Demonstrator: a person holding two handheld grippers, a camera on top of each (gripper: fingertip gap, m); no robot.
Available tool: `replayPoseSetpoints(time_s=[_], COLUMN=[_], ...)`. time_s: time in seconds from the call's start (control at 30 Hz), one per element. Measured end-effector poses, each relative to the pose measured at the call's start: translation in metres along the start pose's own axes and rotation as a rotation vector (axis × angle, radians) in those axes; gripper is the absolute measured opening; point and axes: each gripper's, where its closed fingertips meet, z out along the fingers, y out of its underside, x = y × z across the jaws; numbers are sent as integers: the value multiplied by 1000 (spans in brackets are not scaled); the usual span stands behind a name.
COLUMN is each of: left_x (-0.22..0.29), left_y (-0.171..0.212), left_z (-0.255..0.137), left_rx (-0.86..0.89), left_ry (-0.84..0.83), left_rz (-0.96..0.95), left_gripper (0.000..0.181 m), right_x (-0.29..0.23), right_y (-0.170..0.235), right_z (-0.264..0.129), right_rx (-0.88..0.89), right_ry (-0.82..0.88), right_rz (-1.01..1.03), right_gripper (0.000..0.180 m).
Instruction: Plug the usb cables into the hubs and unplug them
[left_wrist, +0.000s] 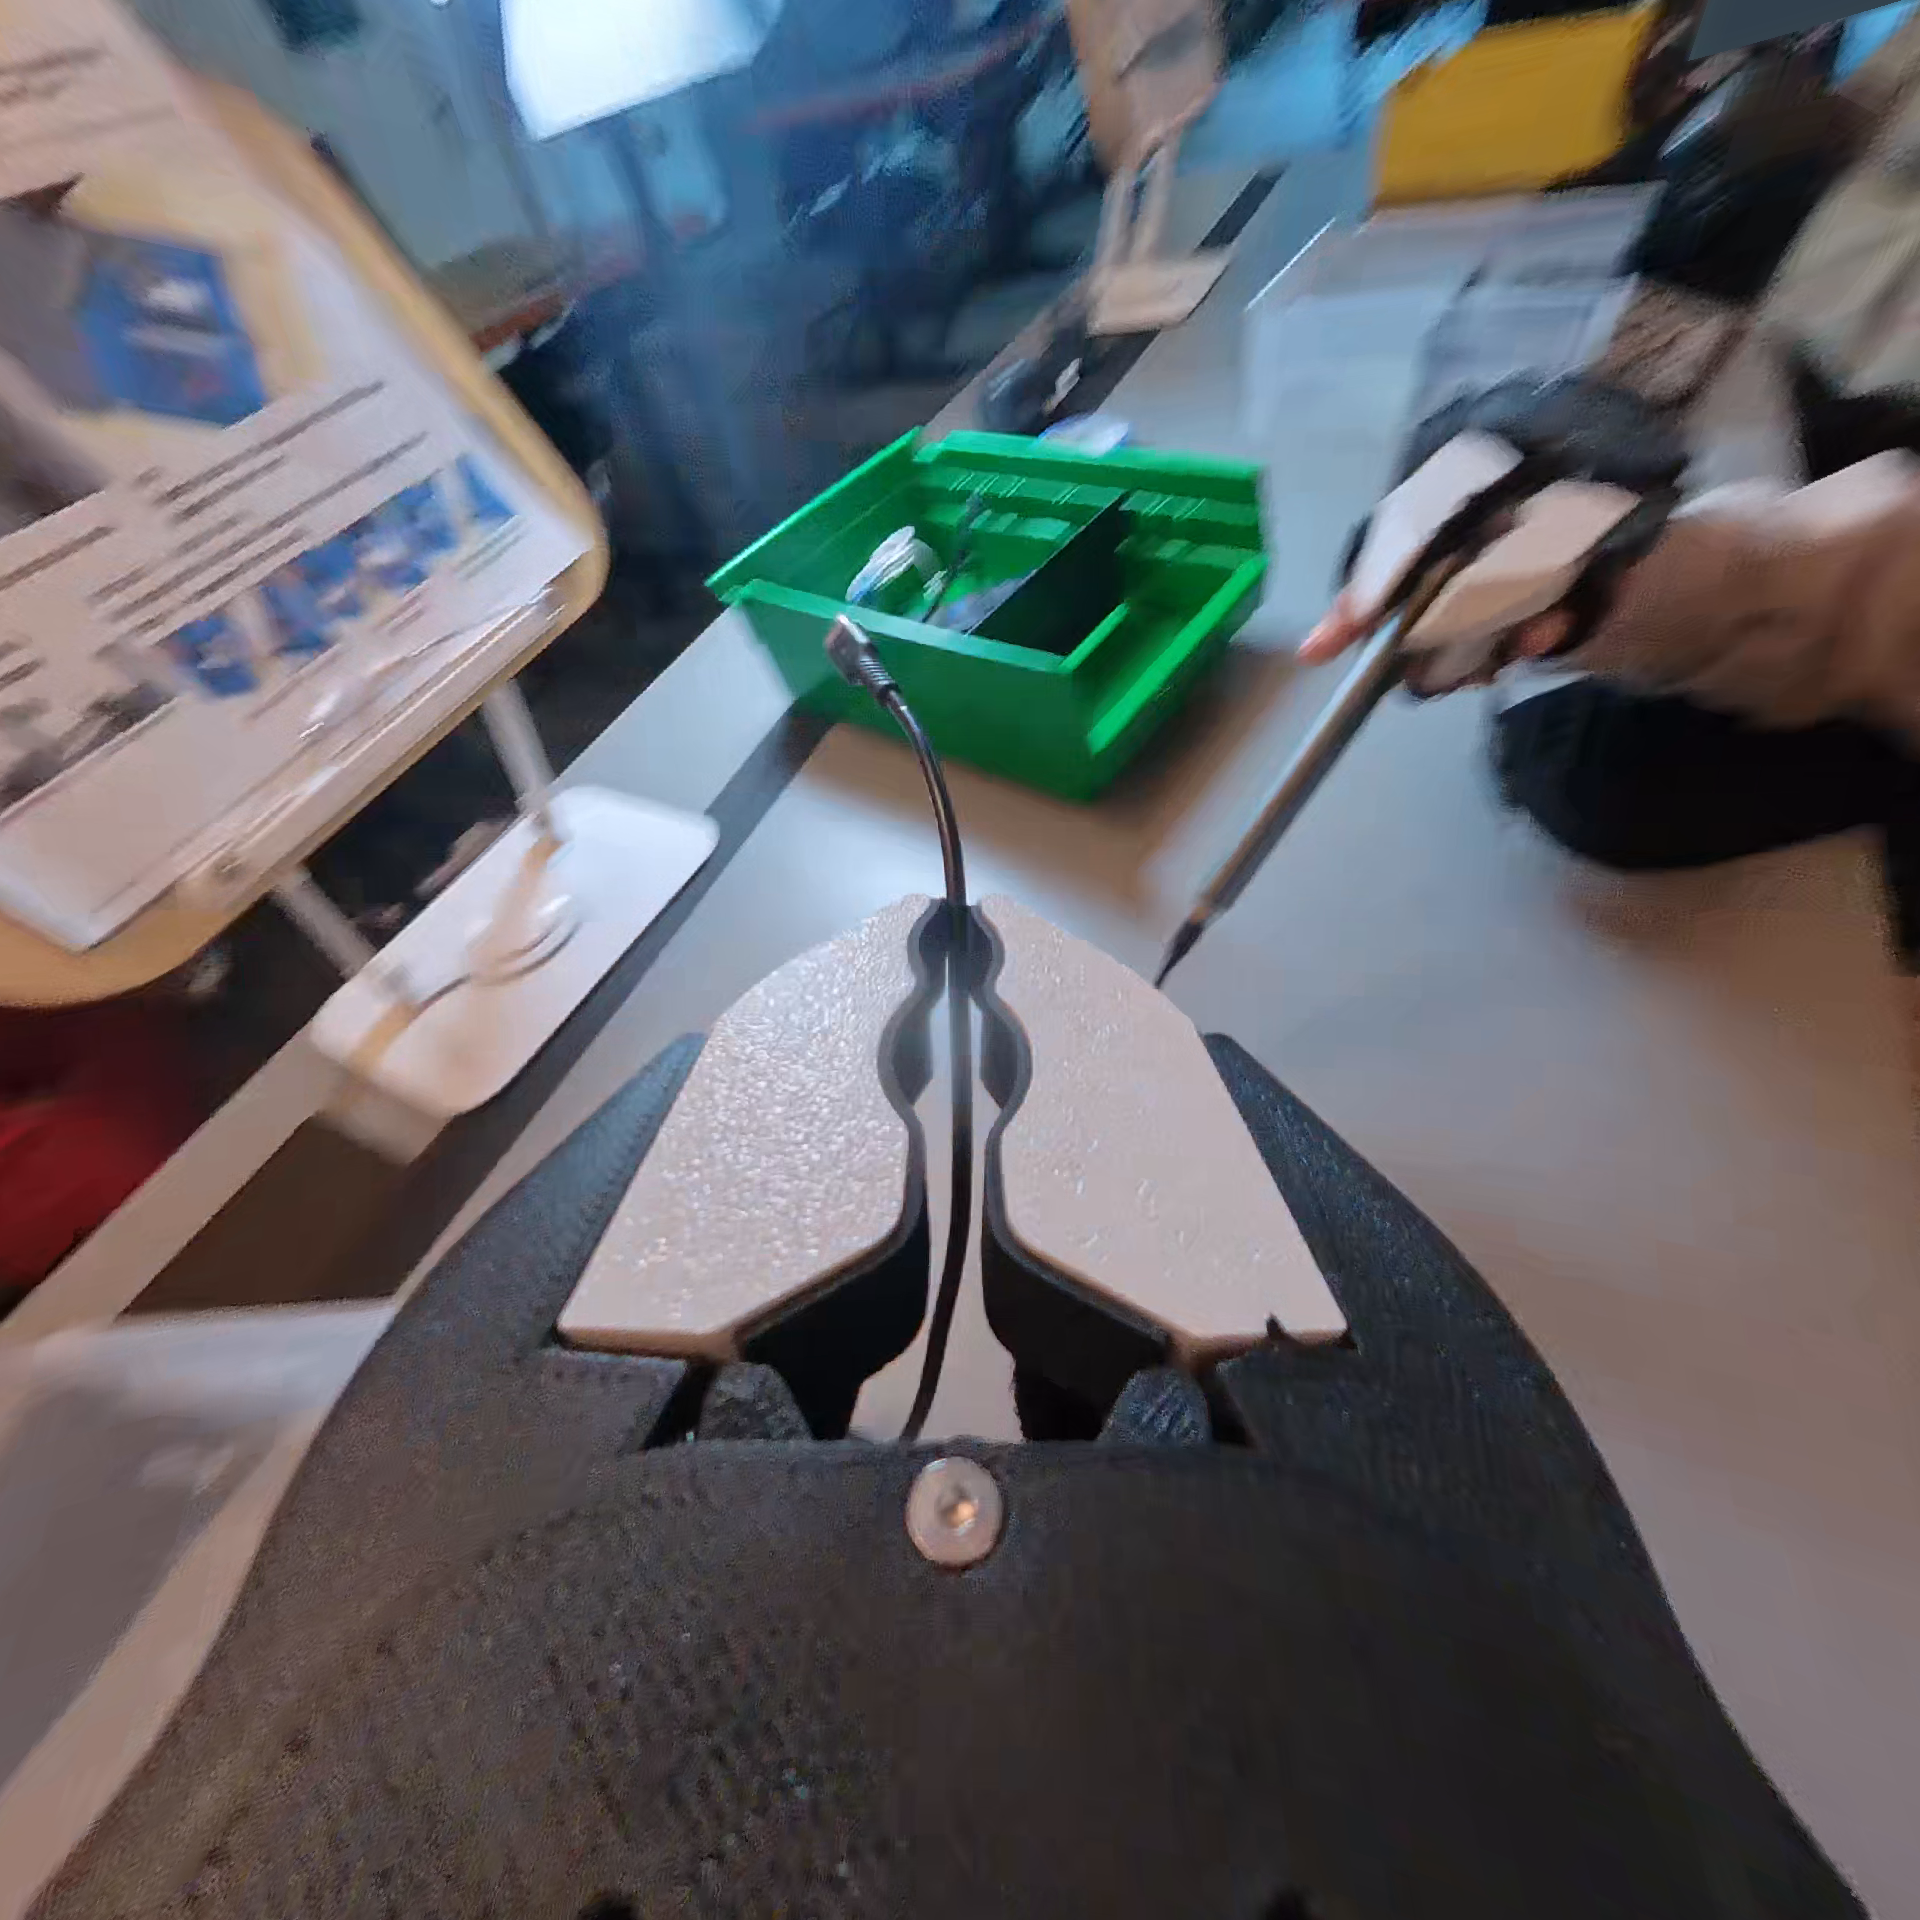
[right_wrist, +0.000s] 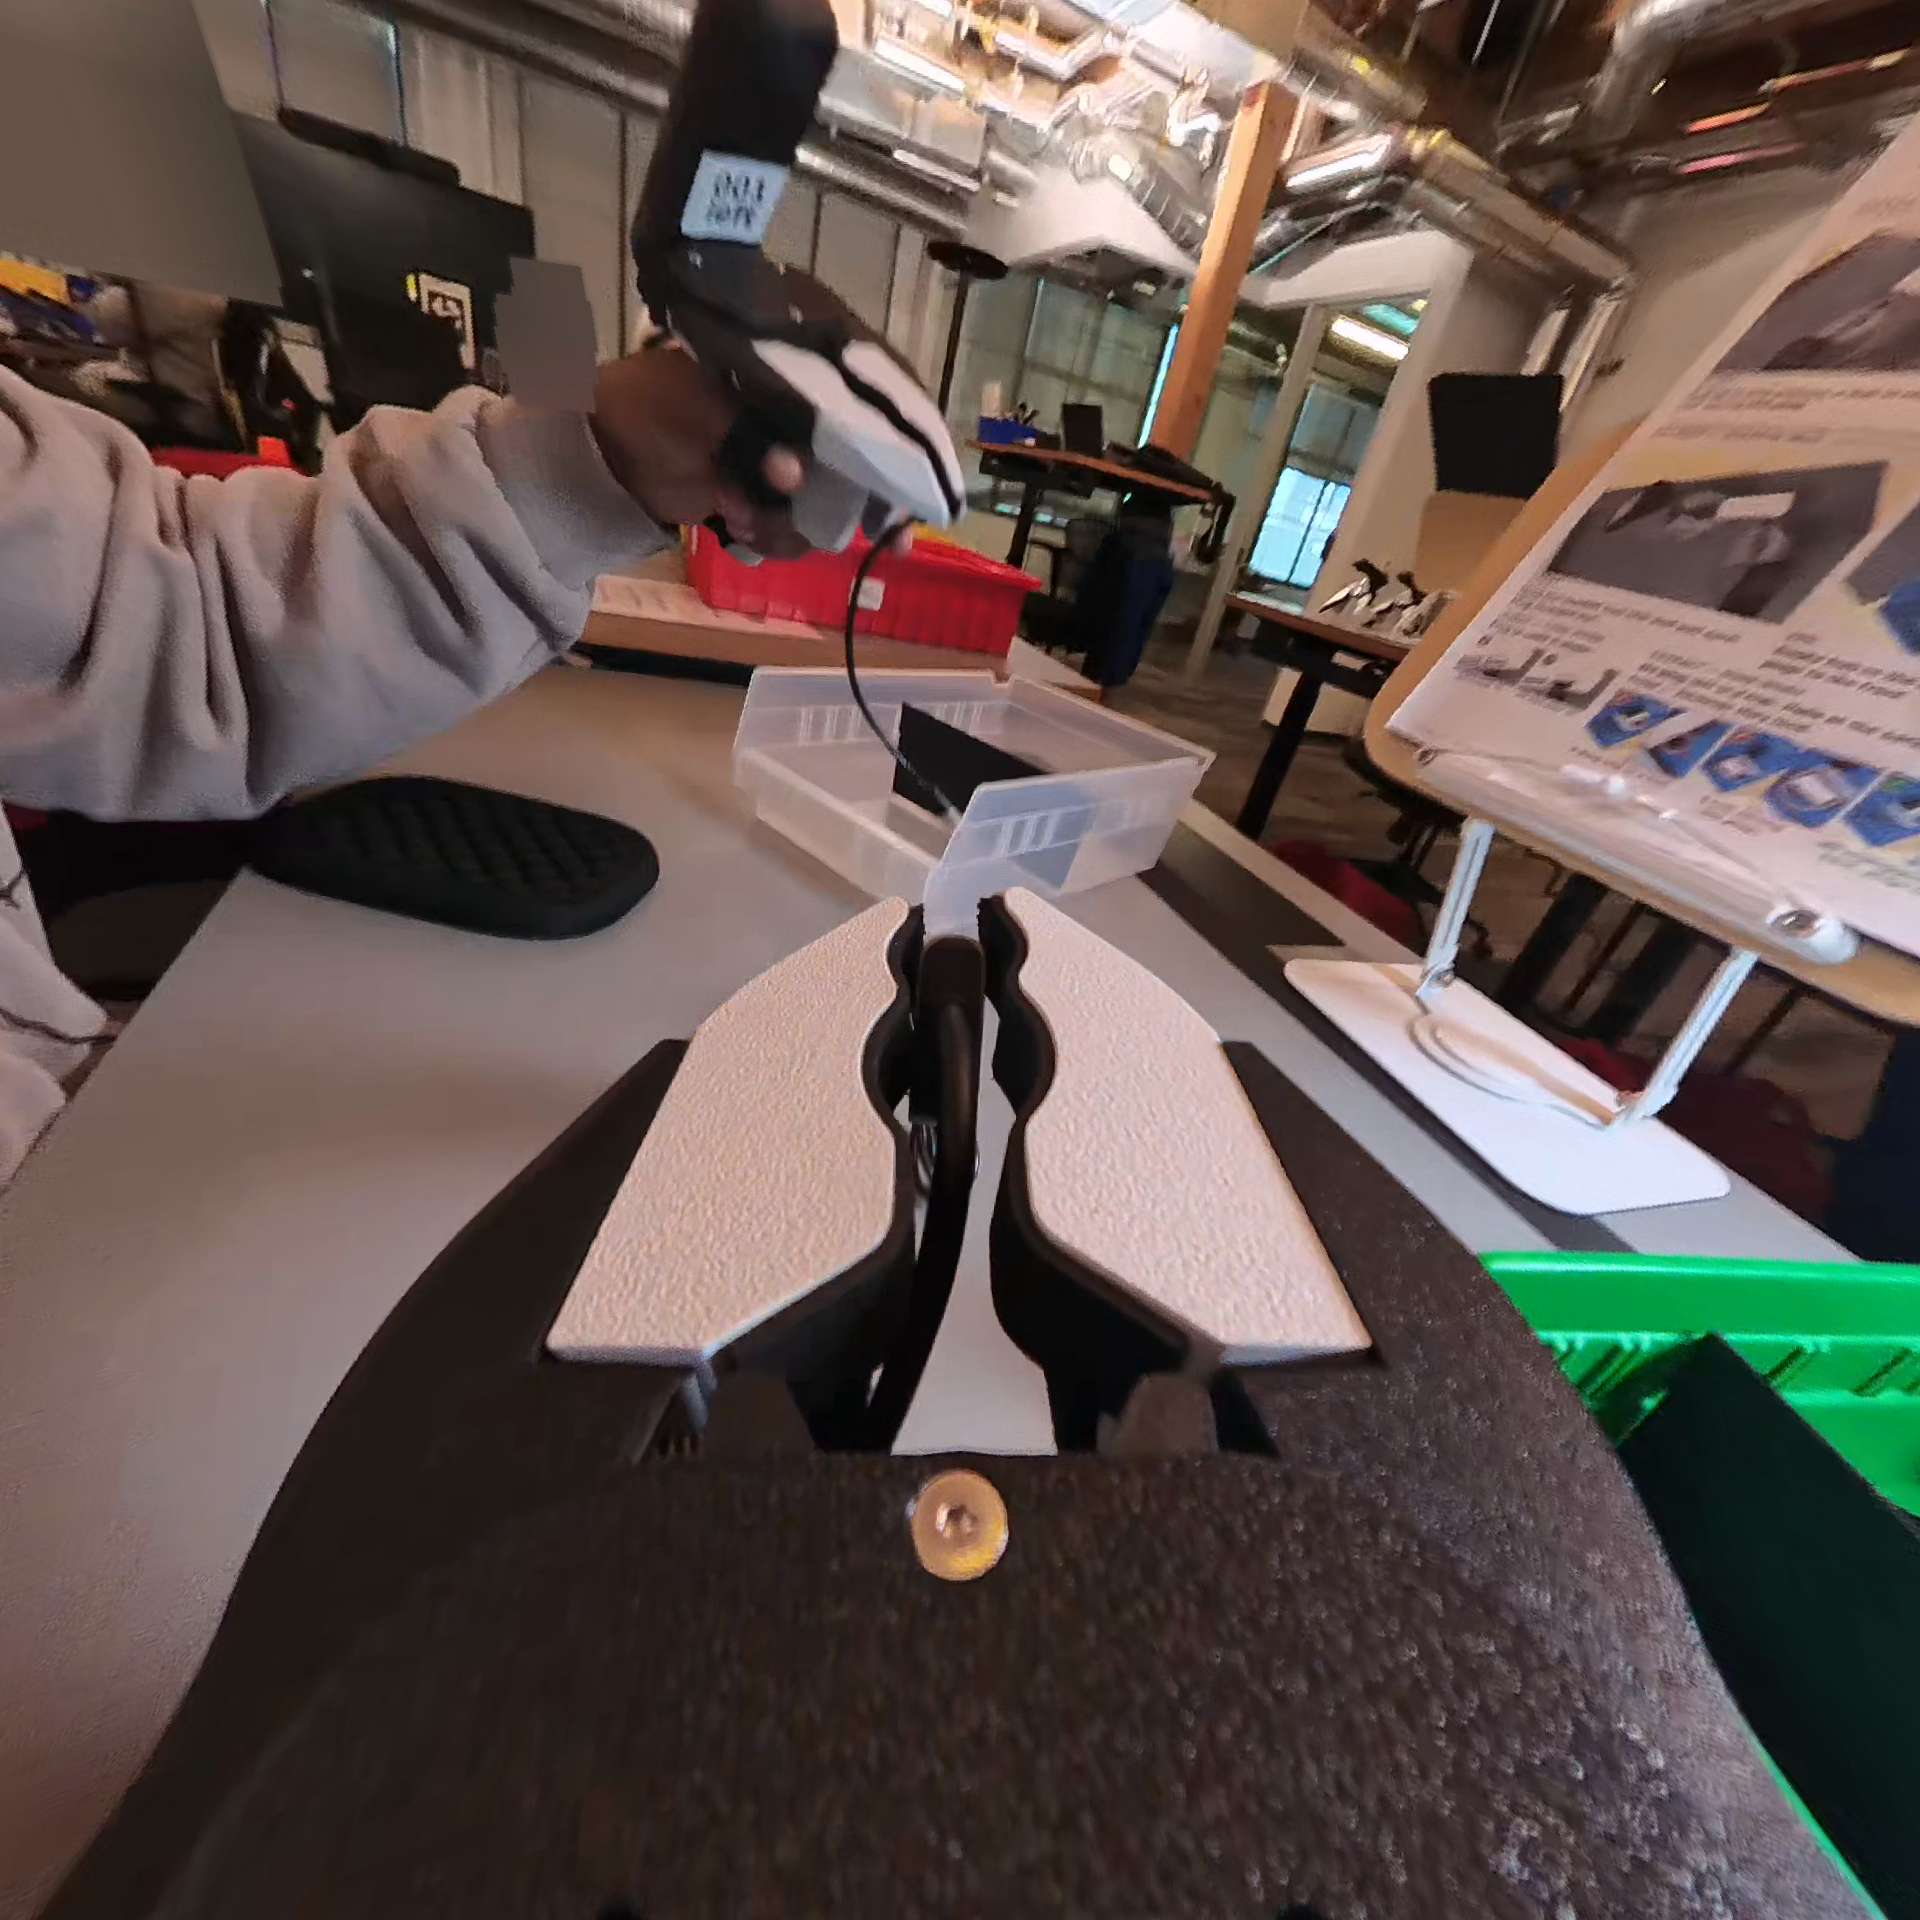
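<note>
My left gripper (left_wrist: 956, 914) is shut on a thin black usb cable (left_wrist: 935, 790). Its plug (left_wrist: 854, 652) sticks up past the fingertips, in front of the green bin. The right wrist view shows this gripper (right_wrist: 940, 499) raised at upper left, the cable (right_wrist: 857, 665) hanging below it. My right gripper (right_wrist: 951, 925) is shut on a dark object, the end of the hub (right_wrist: 948, 977). The left wrist view shows that gripper (left_wrist: 1423, 592) at the right, holding a slim silver hub (left_wrist: 1309, 748) slanted down, its dark tail end just above the table.
A green bin (left_wrist: 997, 686) with small parts stands on the grey table ahead. A clear plastic bin (right_wrist: 831, 790) and a black ridged pad (right_wrist: 457, 862) lie farther off. A document stand (left_wrist: 260, 499) on a white base (left_wrist: 520, 935) stands at the table's edge. A red bin (right_wrist: 914, 592) sits behind. The tips of one gripper are about 20 cm away from the tips of the other.
</note>
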Motion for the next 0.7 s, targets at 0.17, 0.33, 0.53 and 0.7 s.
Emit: replayPoseSetpoints(time_s=[0.17, 0.33, 0.53, 0.7], left_x=[58, 77, 54, 26], left_y=[5, 44, 93, 113], left_z=[33, 59, 78, 76], left_rx=[209, 199, 29, -91], left_ry=[339, 510, 413, 189], left_rz=[-212, -350, -482, -395], left_gripper=[4, 4, 4, 28], right_x=[-2, -3, 15, 21], right_y=[32, 42, 53, 60], right_z=[-6, -21, -36, -45], right_rx=[-107, -229, -348, -375], right_ry=[-24, -54, 50, 50], right_rz=[8, -31, -90, -68], right_gripper=[11, 11, 12, 11])
